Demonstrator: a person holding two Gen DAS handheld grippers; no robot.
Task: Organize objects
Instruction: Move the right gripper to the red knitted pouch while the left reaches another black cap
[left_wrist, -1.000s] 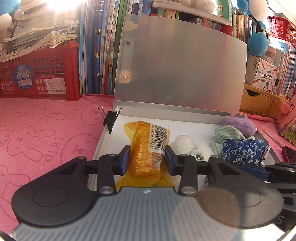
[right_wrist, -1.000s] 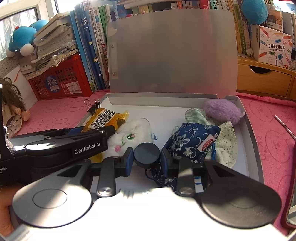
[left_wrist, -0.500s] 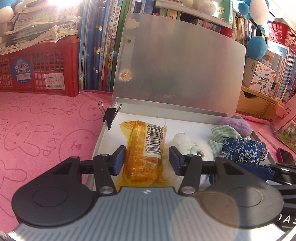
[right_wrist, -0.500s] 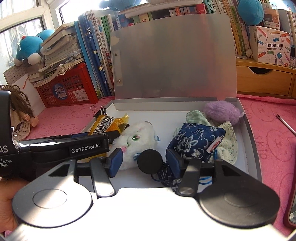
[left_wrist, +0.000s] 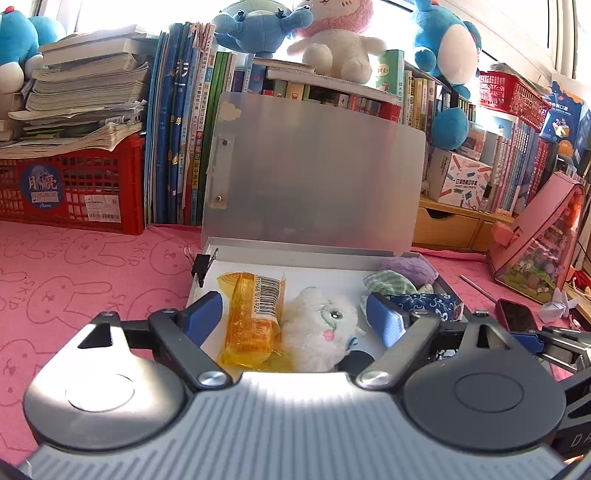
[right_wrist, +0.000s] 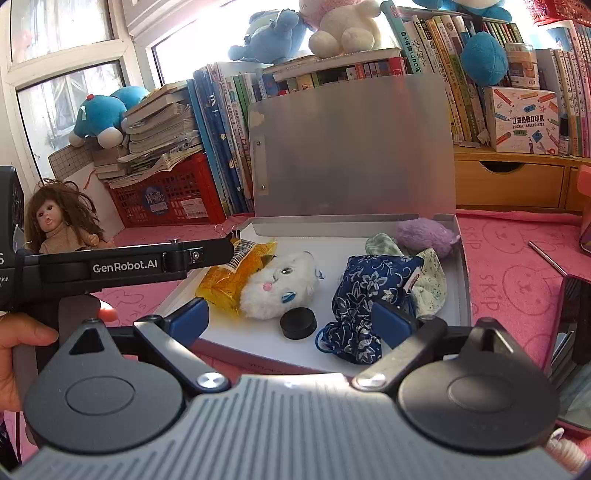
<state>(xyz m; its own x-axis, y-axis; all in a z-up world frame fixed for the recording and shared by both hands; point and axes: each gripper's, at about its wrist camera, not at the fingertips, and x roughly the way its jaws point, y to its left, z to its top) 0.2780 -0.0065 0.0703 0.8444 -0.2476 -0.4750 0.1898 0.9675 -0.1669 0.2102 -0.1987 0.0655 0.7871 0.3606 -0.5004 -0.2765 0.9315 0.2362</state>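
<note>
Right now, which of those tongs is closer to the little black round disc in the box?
Right, I'd judge. The black disc lies just ahead of the open right tongs, between their tips. The left tongs, also open, sit by the orange packet, disc off to their right.

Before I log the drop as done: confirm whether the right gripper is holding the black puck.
No: the right gripper is open, and the black puck lies free on the box floor.
</note>
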